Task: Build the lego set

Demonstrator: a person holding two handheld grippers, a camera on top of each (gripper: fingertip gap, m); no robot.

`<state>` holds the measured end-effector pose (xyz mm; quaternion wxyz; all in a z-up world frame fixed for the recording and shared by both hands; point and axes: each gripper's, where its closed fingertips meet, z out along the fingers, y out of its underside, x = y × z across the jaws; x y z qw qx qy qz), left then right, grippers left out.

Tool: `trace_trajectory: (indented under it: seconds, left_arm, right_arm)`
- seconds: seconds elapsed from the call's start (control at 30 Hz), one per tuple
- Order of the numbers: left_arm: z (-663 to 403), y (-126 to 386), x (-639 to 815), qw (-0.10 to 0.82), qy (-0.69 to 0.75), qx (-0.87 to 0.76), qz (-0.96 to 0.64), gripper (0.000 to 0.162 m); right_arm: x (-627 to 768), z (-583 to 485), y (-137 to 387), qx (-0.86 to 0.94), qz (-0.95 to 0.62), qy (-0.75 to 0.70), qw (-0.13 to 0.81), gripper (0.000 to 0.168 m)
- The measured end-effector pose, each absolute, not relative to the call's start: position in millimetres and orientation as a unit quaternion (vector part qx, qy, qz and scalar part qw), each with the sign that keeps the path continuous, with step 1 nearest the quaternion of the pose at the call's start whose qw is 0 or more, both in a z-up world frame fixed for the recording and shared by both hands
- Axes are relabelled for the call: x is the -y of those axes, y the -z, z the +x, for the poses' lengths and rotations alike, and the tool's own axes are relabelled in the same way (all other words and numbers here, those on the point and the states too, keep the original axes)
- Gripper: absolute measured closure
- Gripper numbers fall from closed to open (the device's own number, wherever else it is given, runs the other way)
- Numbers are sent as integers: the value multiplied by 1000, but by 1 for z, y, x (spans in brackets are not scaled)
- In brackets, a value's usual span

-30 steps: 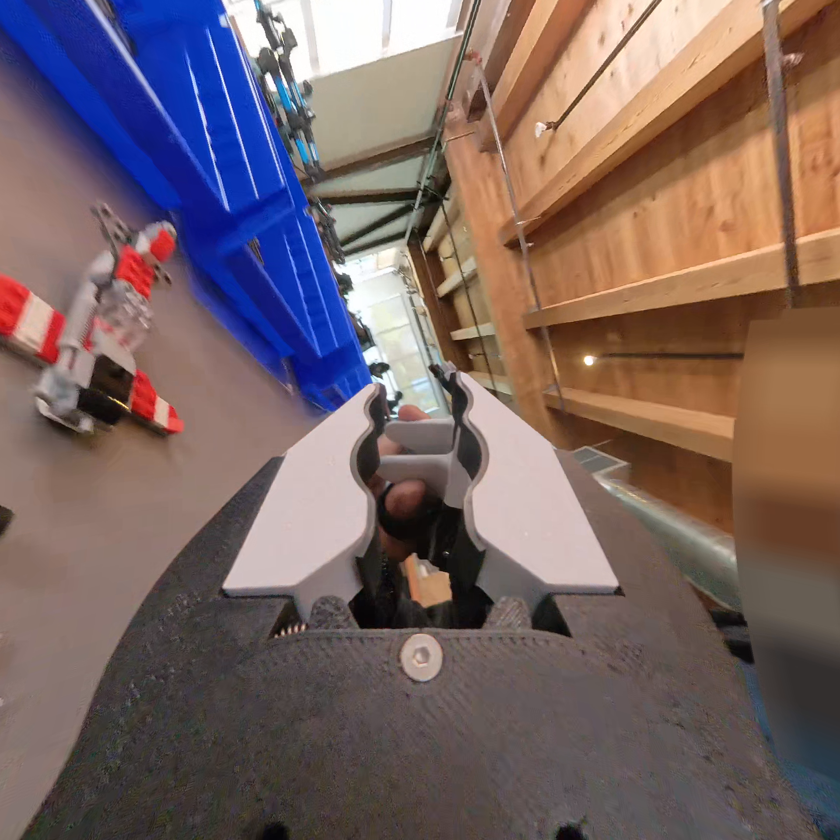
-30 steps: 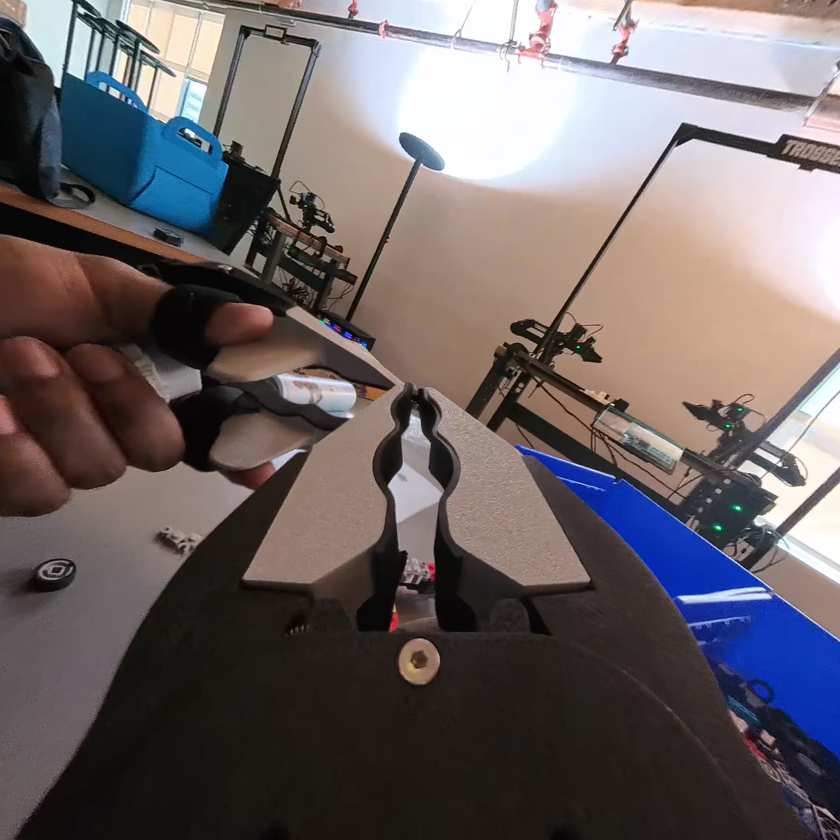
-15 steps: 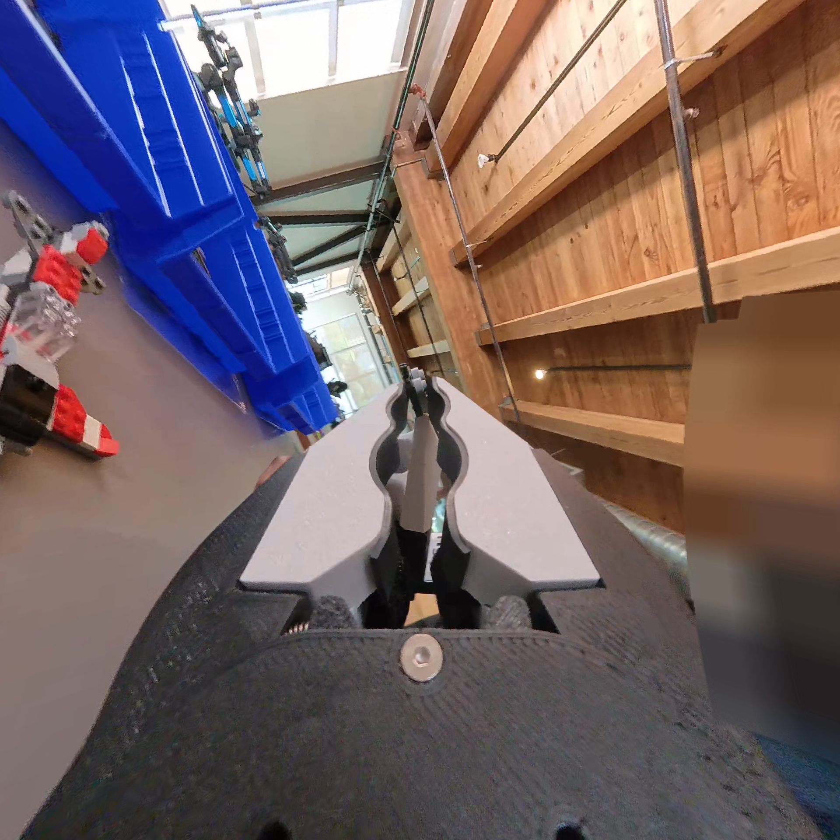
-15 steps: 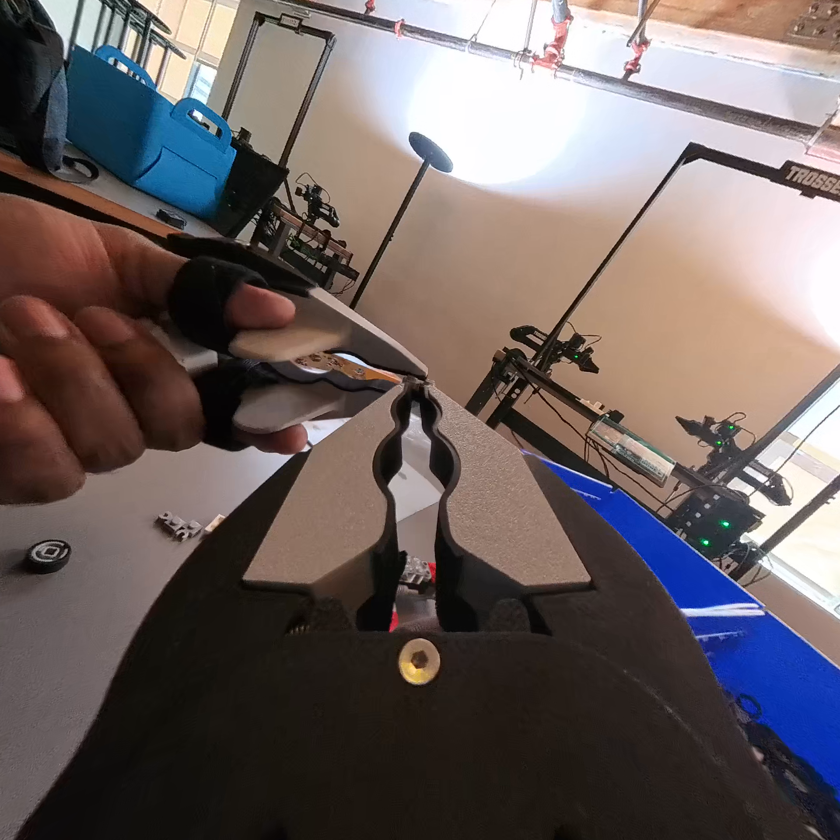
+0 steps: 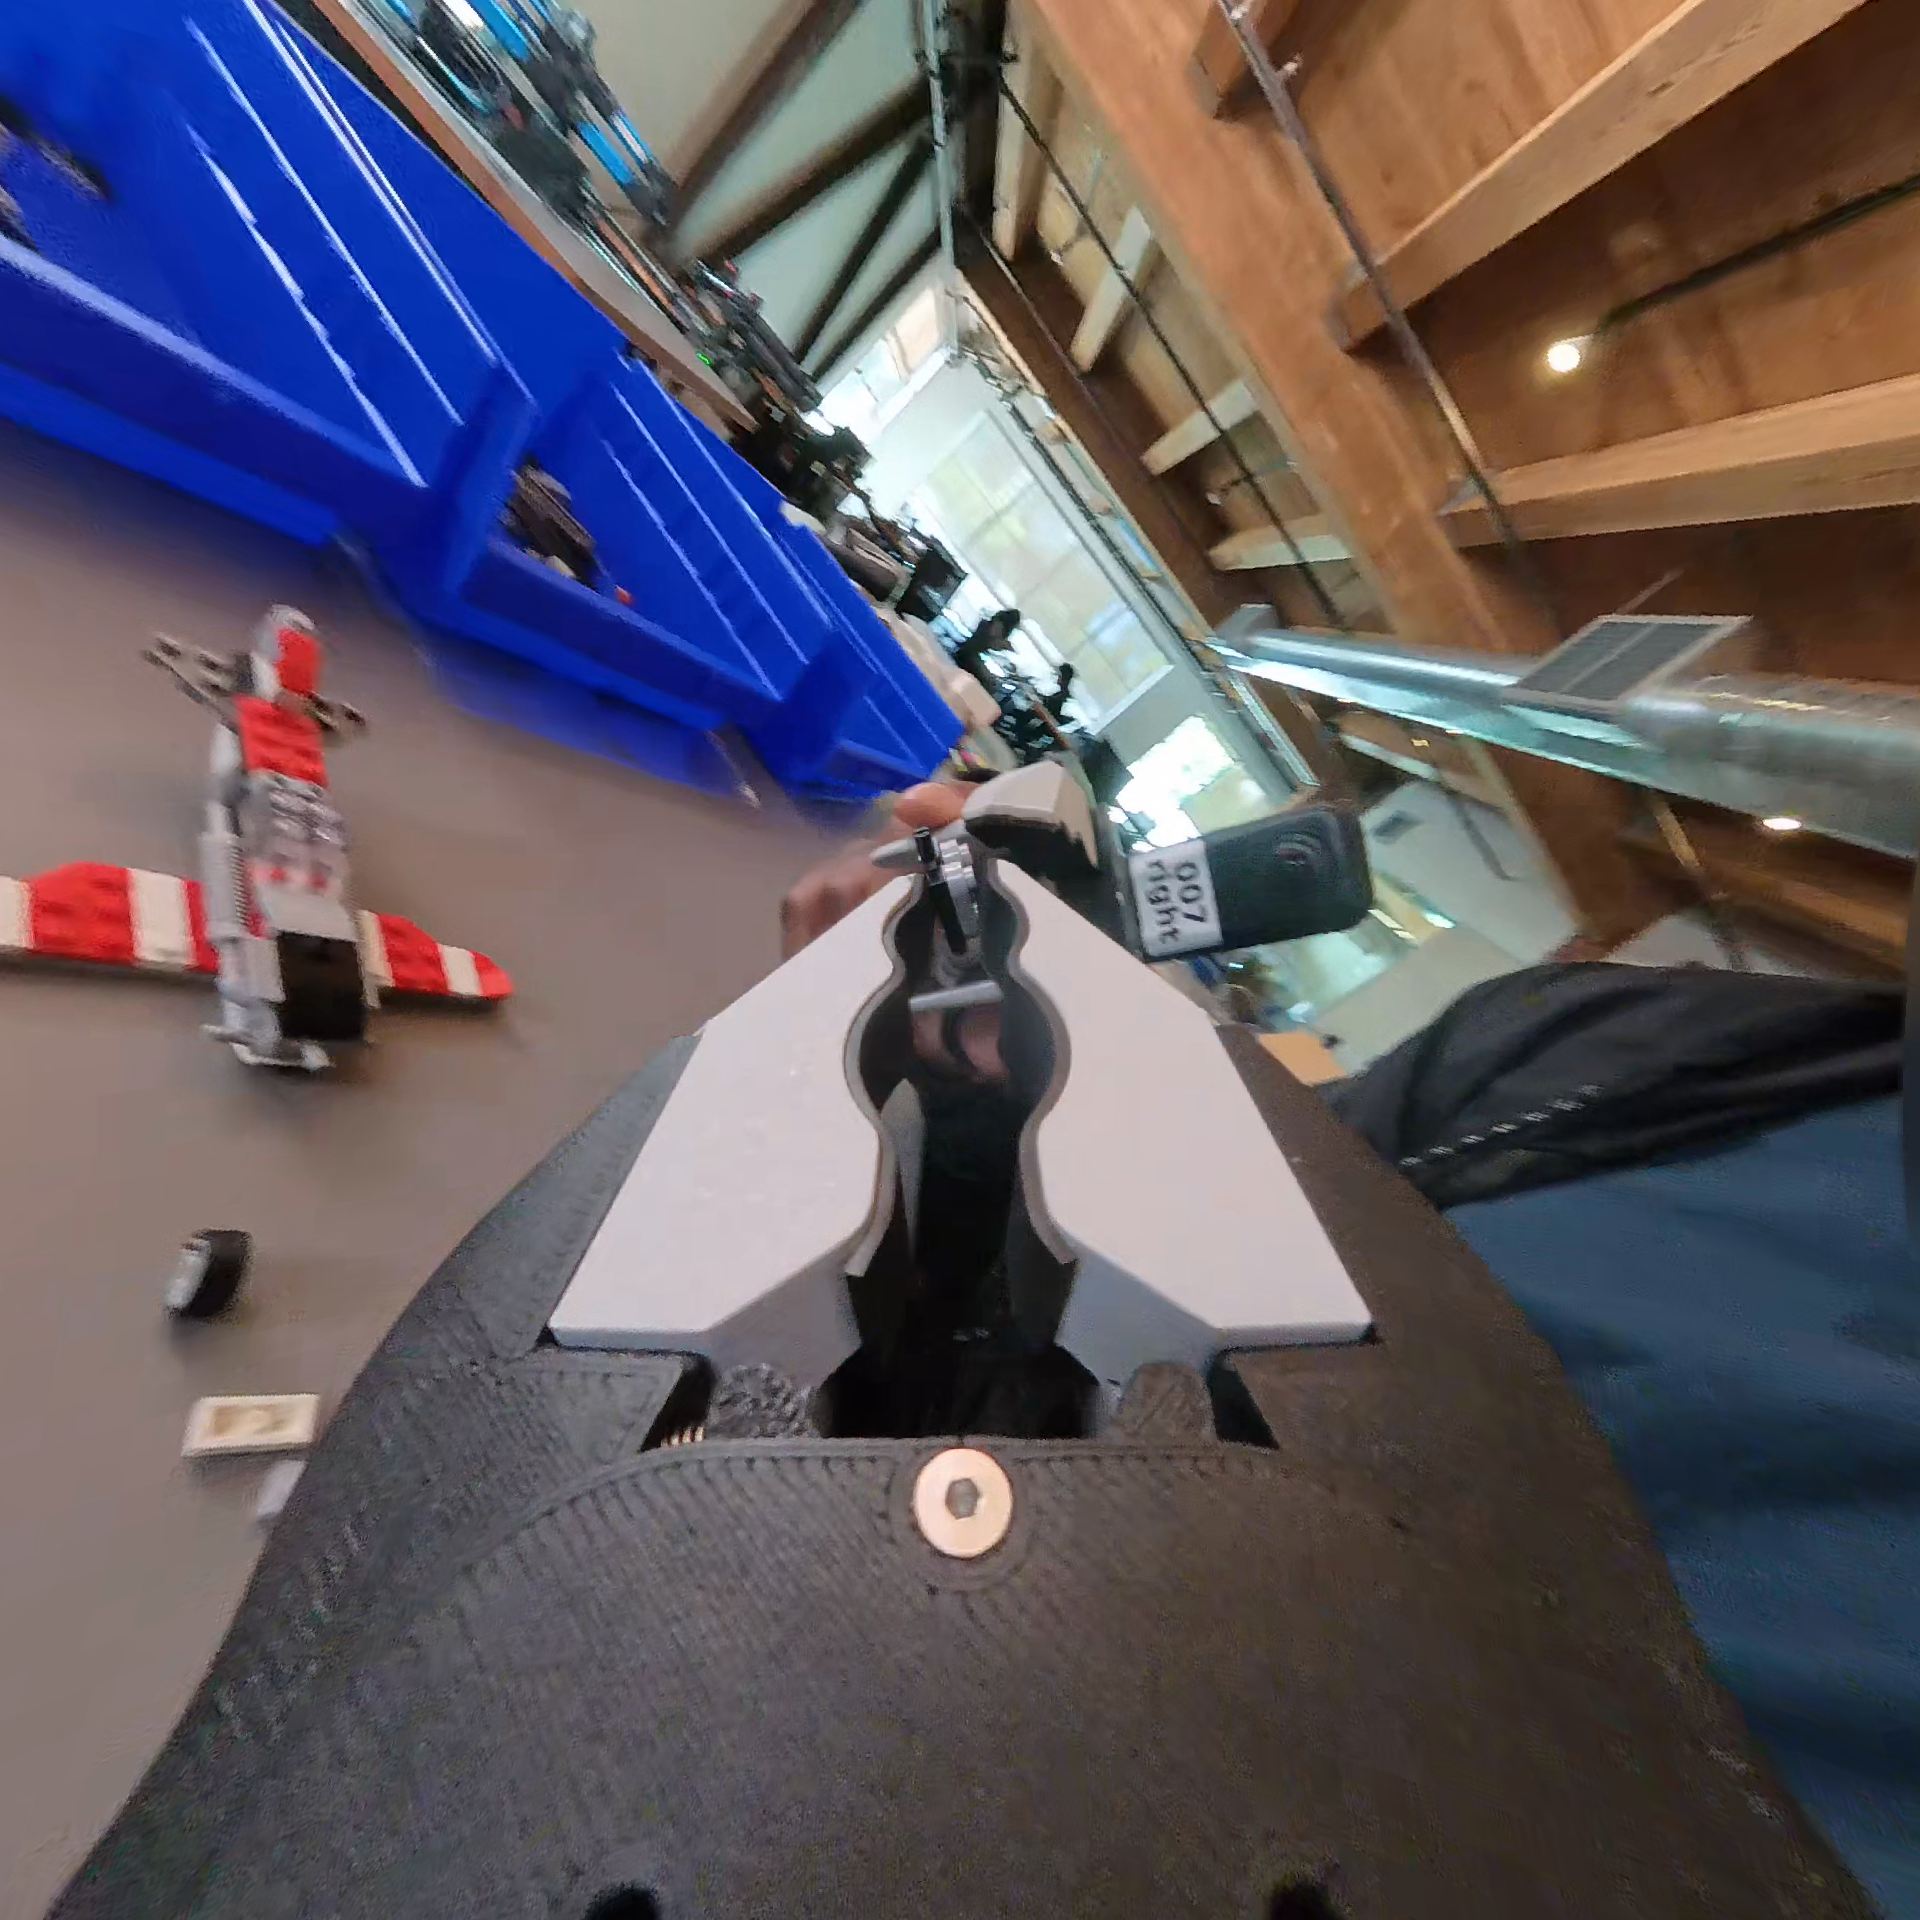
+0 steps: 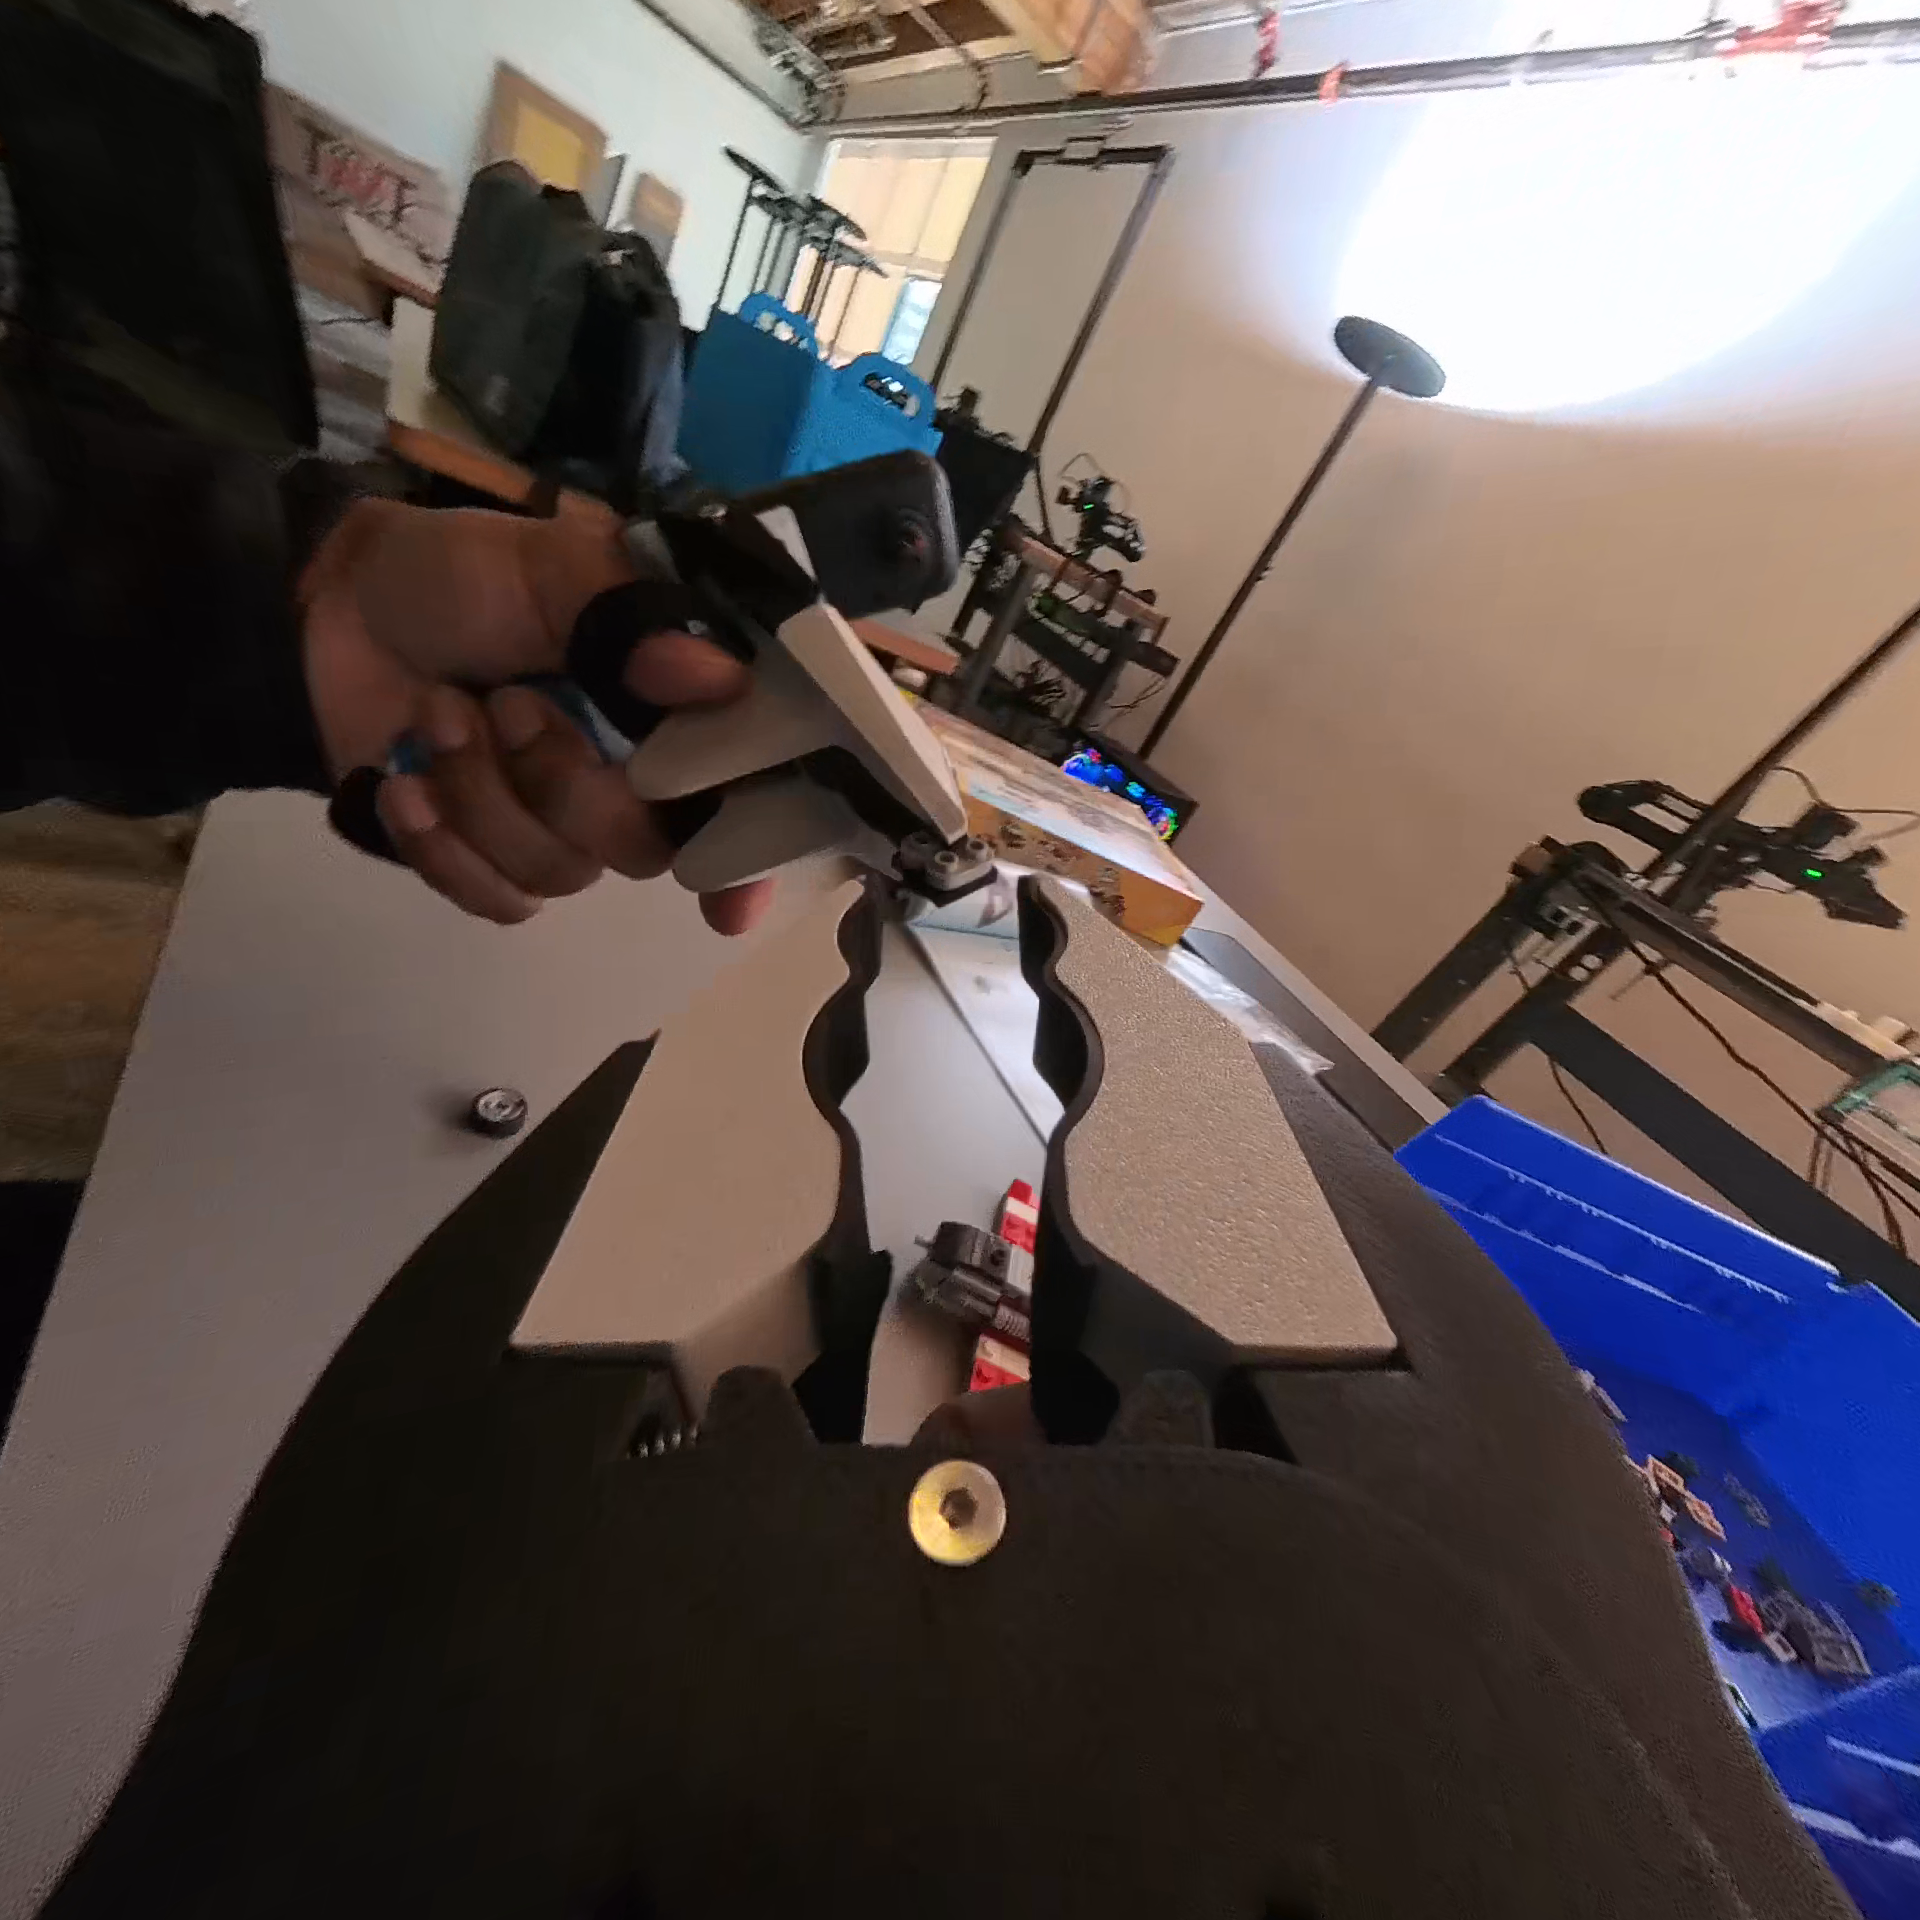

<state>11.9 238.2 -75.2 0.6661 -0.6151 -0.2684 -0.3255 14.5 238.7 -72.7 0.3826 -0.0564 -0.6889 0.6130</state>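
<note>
- Above the tabletop point(image 5: 582, 935), our left gripper point(image 5: 951, 883) has its fingers pressed together on a small grey lego piece point(image 5: 948, 891) with a black pin, held at the very tips.
- Just past those tips, we see the right gripper point(image 5: 1023, 821) close by, its grey fingers facing ours.
- From the right wrist view, our right gripper point(image 6: 951, 899) has its fingers spread, and the grey studded piece point(image 6: 943, 862) sits just beyond the gap, pinched by the left gripper point(image 6: 914, 831) in a hand point(image 6: 488, 717).
- On the tabletop lies the red-and-white lego plane point(image 5: 270, 904), well apart from both grippers.
- Near the plane rest a small black wheel point(image 5: 208, 1270) and a flat white tile point(image 5: 249, 1423).
- Blue bins point(image 5: 416, 416) line the far edge of the tabletop.
</note>
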Motion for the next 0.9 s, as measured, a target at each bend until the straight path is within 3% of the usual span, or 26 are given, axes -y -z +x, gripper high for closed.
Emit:
trace_trajectory:
  seconds: [0.47,0.9]
  left_arm:
    - [44,82,-239,617,418,223,-628,152]
    - [51,92,-240,594,414,217,-655,153]
  right_arm:
    - [-234,41,77,717,-15,-640,277,145]
    - [-228,45,93,750,-3,-608,260,150]
